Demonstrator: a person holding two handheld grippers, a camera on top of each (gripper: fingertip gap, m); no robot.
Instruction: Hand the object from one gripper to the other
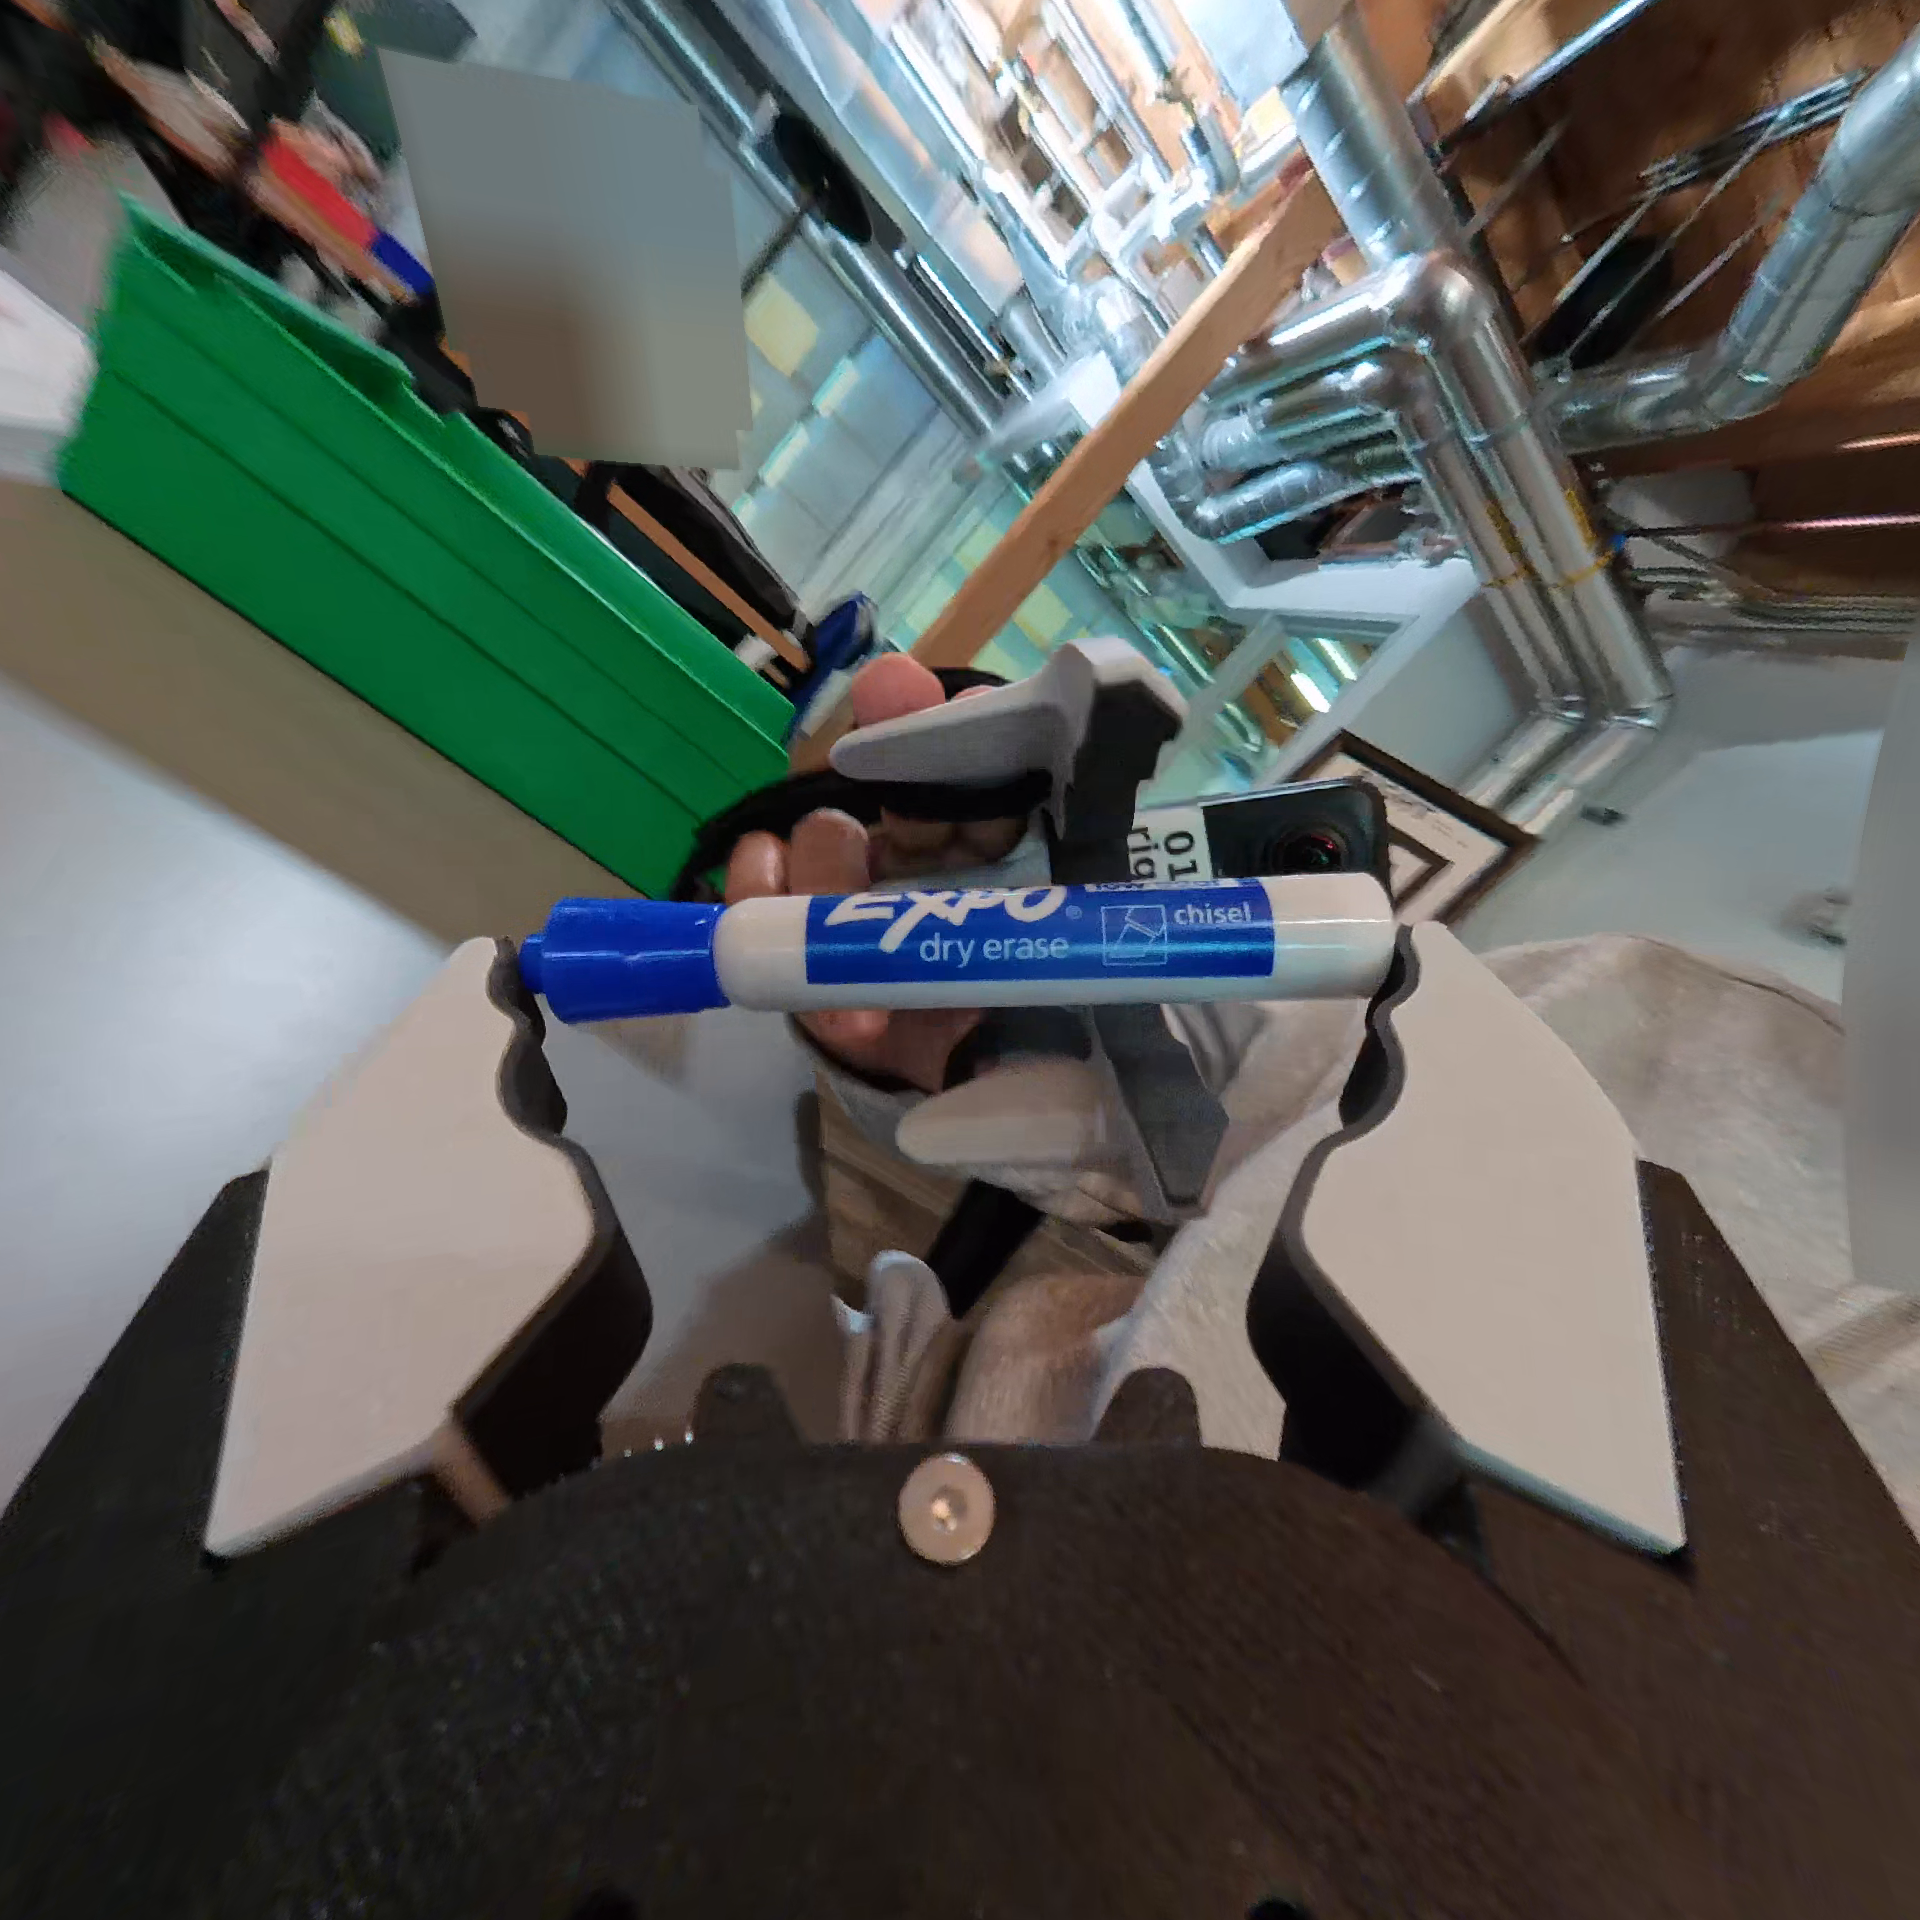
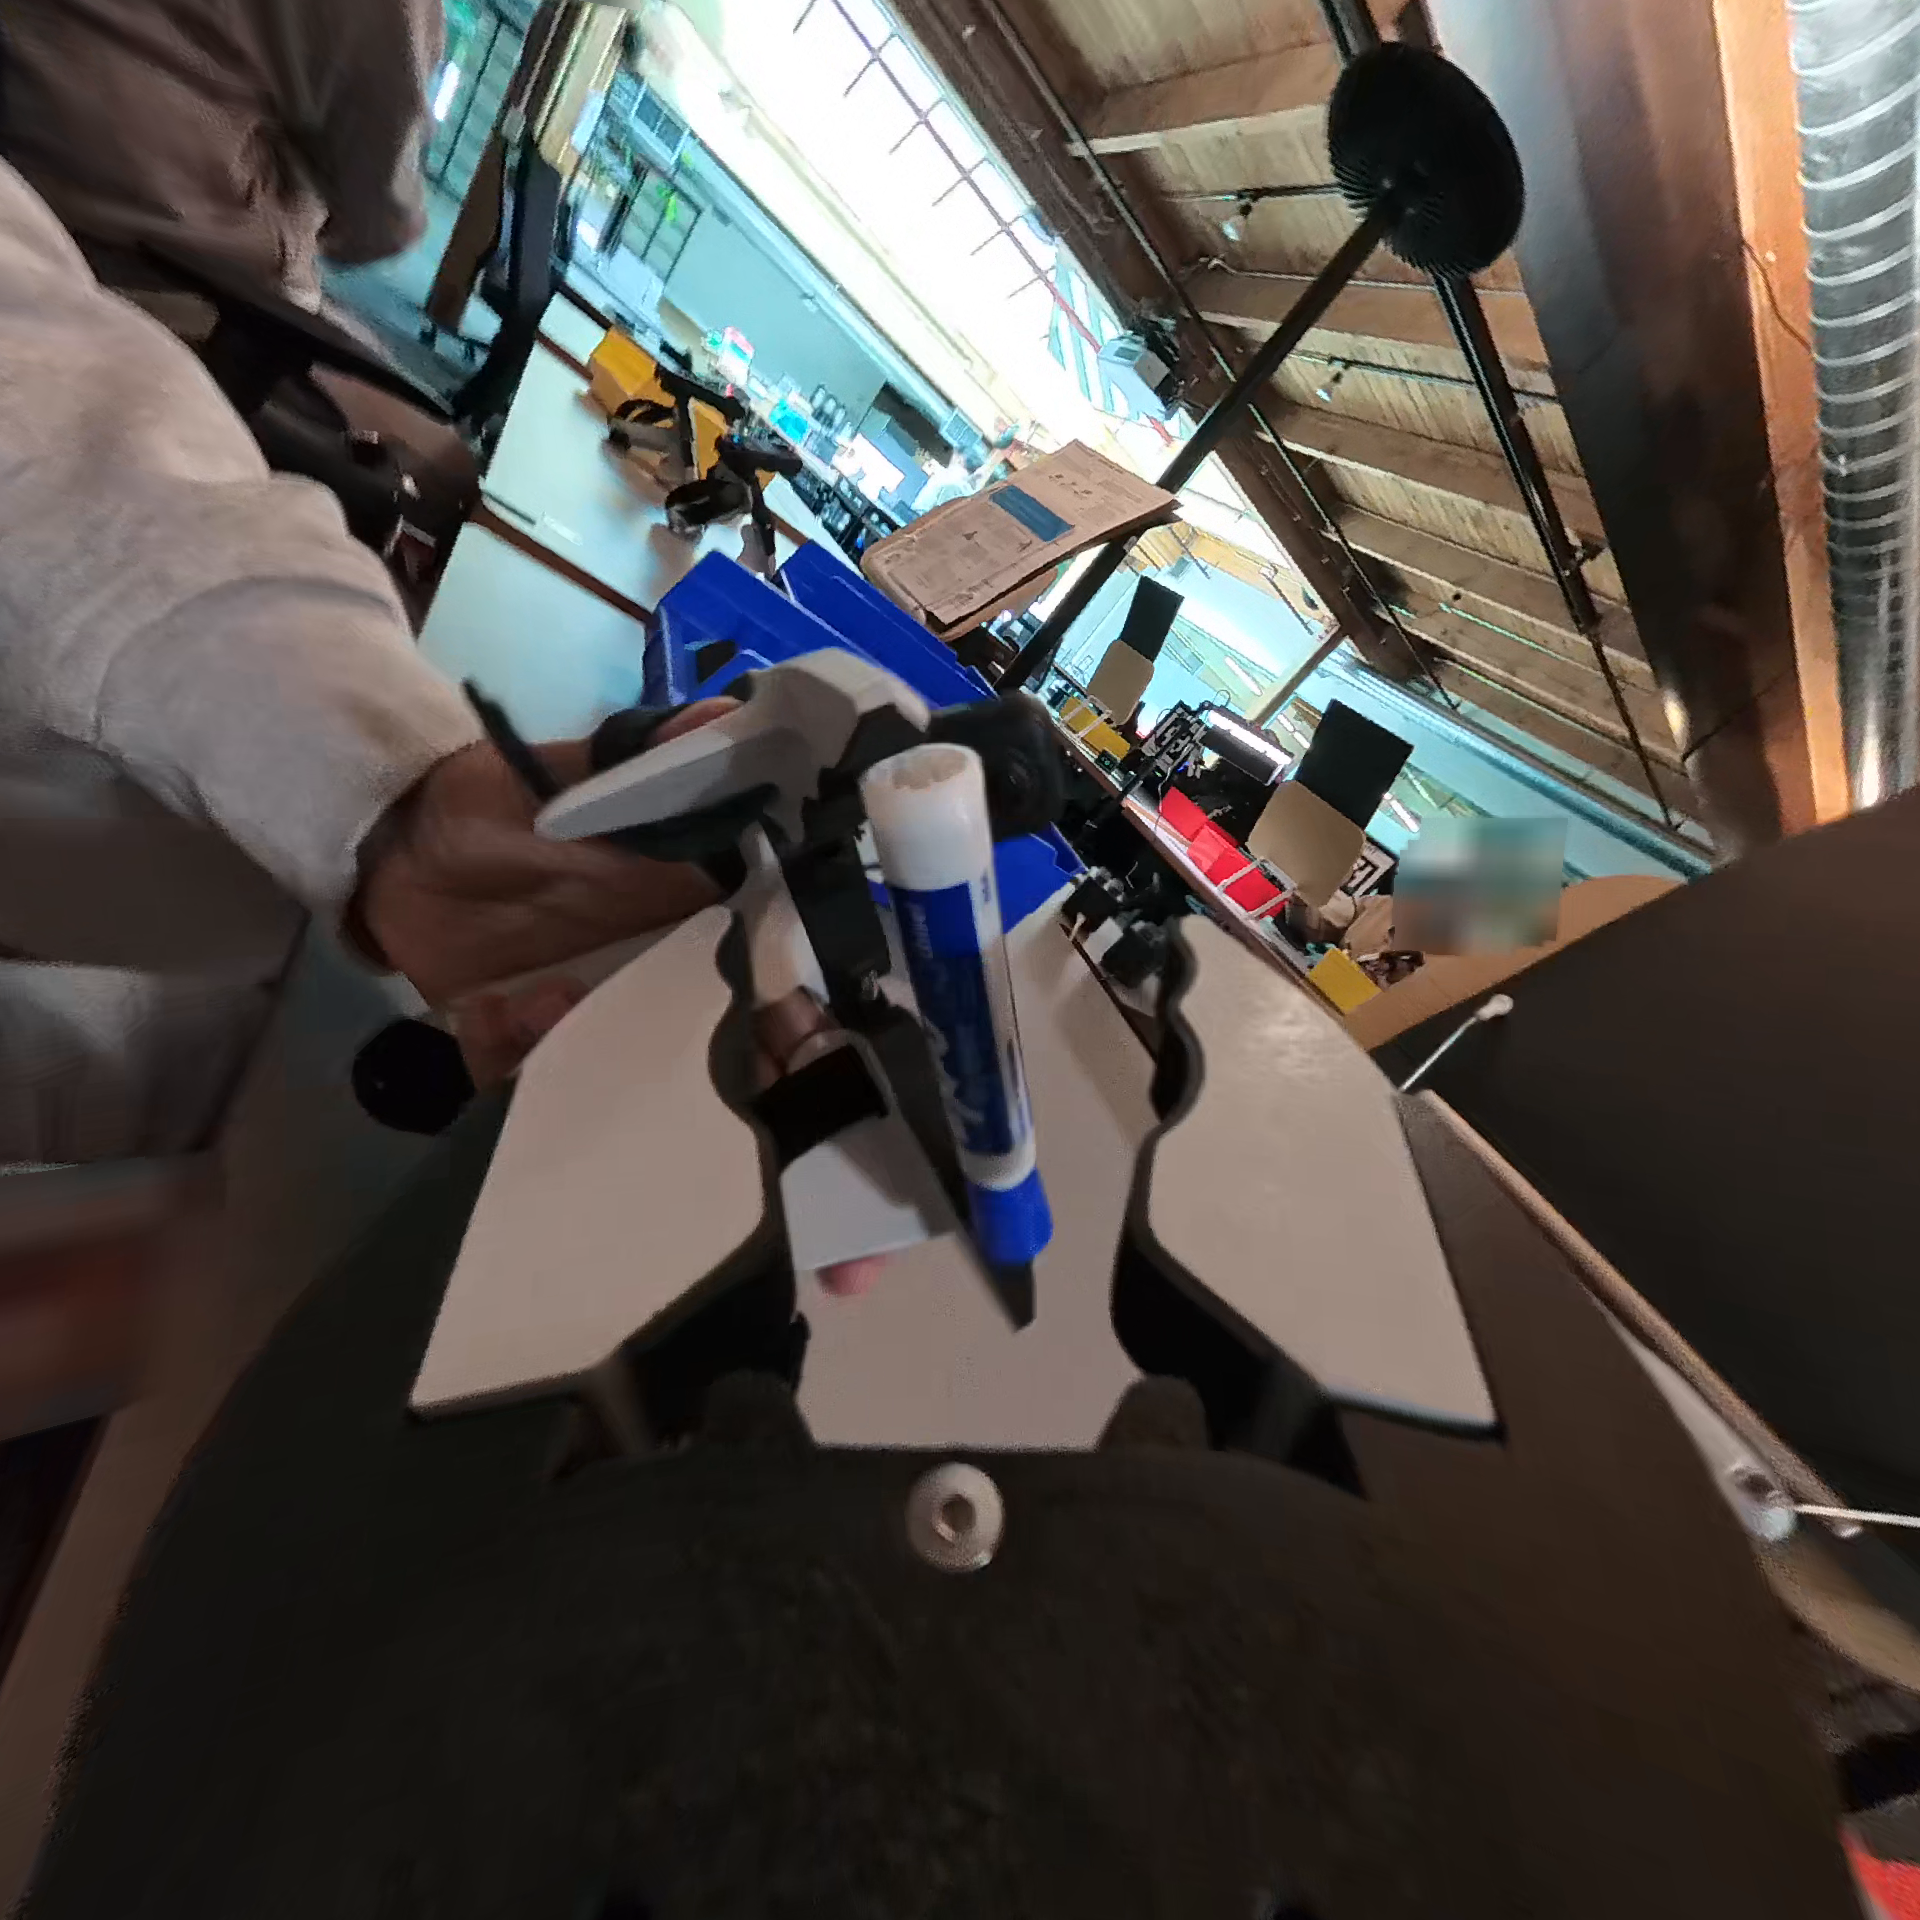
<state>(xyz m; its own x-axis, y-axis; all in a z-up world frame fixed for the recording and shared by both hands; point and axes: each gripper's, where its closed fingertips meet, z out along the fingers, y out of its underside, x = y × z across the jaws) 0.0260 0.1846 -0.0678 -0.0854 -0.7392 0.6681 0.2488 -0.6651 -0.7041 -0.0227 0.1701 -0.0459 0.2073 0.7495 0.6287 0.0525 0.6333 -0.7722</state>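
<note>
A blue-and-white dry-erase marker [image 1: 997, 940] with a blue cap lies crosswise between my left gripper's [image 1: 954, 961] fingertips, clamped by its two ends. Beyond it the right gripper faces me, hand-held, with its dark fingers [image 1: 1169, 1101] above and below the marker barrel. In the right wrist view my right gripper [image 2: 951, 977] is wide open. The marker [image 2: 951, 997] stands between its two fingertips, end-on and tilted, touching neither. The left gripper's dark finger [image 2: 883, 1039] runs along it.
A stack of green bins [image 1: 364, 499] is at the left on a pale table [image 1: 156, 987]. Blue bins [image 2: 831, 623] sit behind the left gripper. A person's grey sleeve [image 2: 208, 623] is at the left. A black pole [image 2: 1247, 395] crosses the background. Only a small space, under 4 cm, lies between the two pairs of fingers.
</note>
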